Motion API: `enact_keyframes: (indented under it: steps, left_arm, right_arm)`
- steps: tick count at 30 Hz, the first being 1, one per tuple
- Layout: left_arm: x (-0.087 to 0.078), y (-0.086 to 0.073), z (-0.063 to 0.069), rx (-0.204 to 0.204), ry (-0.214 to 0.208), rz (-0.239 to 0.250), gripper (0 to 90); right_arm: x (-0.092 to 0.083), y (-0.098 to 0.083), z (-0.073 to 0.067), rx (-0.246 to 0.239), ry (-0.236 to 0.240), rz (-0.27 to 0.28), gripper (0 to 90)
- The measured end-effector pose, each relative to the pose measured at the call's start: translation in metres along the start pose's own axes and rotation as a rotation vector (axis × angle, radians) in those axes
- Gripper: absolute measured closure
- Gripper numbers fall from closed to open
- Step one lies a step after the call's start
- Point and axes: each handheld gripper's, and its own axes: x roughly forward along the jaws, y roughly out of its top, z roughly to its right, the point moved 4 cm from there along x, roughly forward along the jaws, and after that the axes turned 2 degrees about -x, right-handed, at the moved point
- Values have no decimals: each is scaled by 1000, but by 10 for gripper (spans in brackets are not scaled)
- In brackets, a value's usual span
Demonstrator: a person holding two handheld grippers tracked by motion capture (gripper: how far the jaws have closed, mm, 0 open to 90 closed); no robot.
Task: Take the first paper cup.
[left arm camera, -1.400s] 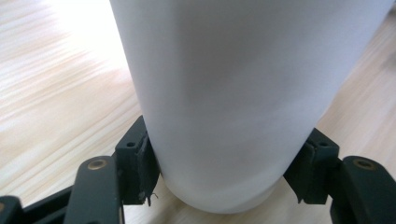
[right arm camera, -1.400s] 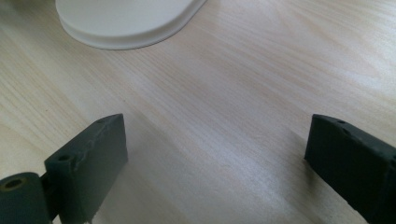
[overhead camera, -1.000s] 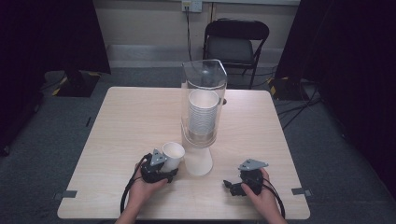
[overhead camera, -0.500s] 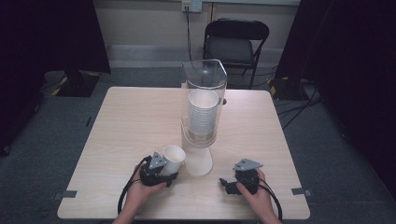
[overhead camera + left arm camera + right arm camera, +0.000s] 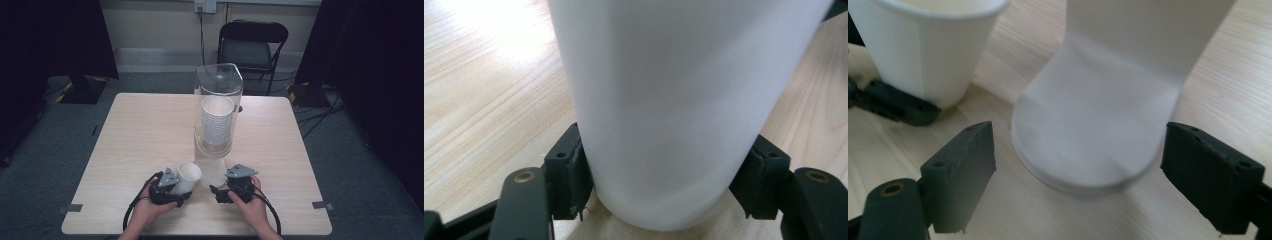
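A white paper cup (image 5: 189, 175) is tilted at the table's front, and my left gripper (image 5: 181, 192) is shut on its lower part. In the left gripper view both pads press the cup's wall (image 5: 674, 100). My right gripper (image 5: 216, 193) lies just right of it and points left at the white foot (image 5: 212, 165) of the clear cup dispenser (image 5: 218, 85). Its jaws have just been closing. They stand apart, with the foot (image 5: 1088, 140) ahead between them and untouched. The held cup (image 5: 923, 50) shows at the upper left of the right gripper view.
The dispenser holds a stack of paper cups (image 5: 217, 122) and stands mid-table on the light wooden table (image 5: 140, 130). A black folding chair (image 5: 252, 47) stands behind the table. Cables trail from both grippers over the front edge.
My right hand has slid left along the front of the table towards the dispenser's foot. The left hand and its cup have stayed put.
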Motion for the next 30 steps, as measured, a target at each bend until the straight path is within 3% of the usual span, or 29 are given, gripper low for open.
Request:
enact_keyframes:
  steps: [4,8,14,18,20,21,25,30]
  left_arm:
    - [0,0,2,15,-3,-1,337]
    - [0,-1,2,24,-4,-7,329]
    - [1,-1,4,21,3,-21,212]
    - [-4,-5,-3,4,23,-27,201]
    - [-9,-8,-12,-5,50,-28,193]
    - [-10,-10,-16,-31,58,-18,188]
    - [-13,-12,-35,-83,105,-16,181]
    - [-16,-14,-40,-72,103,-27,154]
  right_arm:
    - [6,7,-10,21,17,22,136]
    - [9,15,-20,12,37,45,135]
    - [12,24,-28,38,77,71,136]
    - [12,23,-31,5,65,75,135]
    - [11,20,-27,-12,54,64,135]
    - [10,17,-24,-14,46,56,135]
    - [3,4,-7,7,29,41,136]
    - [-5,-13,12,10,-8,-1,136]
